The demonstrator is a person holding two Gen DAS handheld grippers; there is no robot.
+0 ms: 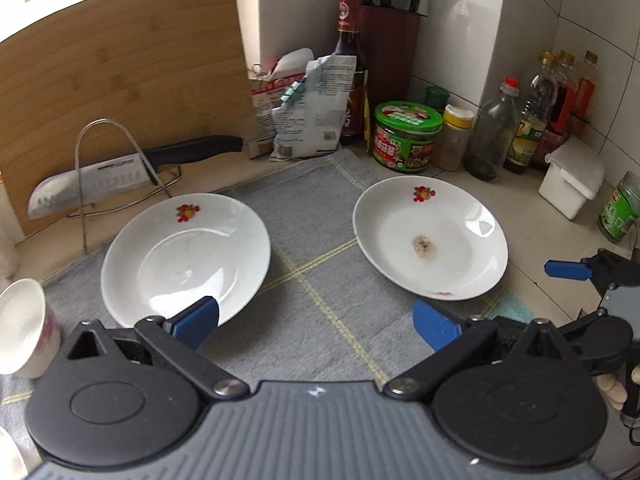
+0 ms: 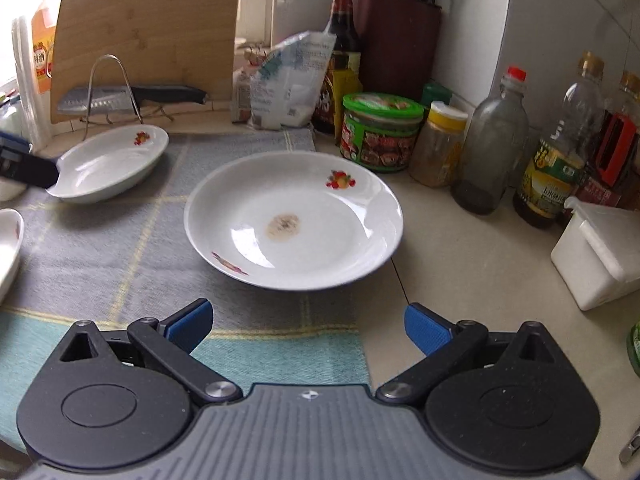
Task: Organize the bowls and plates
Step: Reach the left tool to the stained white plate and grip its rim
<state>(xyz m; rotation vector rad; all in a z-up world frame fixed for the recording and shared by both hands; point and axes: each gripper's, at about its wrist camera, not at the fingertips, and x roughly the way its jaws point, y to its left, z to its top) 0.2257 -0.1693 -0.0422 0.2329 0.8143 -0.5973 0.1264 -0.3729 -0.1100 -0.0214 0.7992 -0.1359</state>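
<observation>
Both plates sit on the cloth (image 1: 320,264): clean plate (image 1: 186,258) left, stained plate (image 2: 294,218) right. They're glazed, stiff, slippery, breakable (pinch the near rim). Your left gripper (image 1: 316,326) and right gripper (image 2: 306,328) gape wide, empty.

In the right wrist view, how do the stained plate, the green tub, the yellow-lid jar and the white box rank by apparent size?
1. Stained plate, clearly the largest.
2. White box and green tub look alike; the box sits nearer the camera, so I leave them unranked.
3. Yellow-lid jar, the smallest.
</observation>
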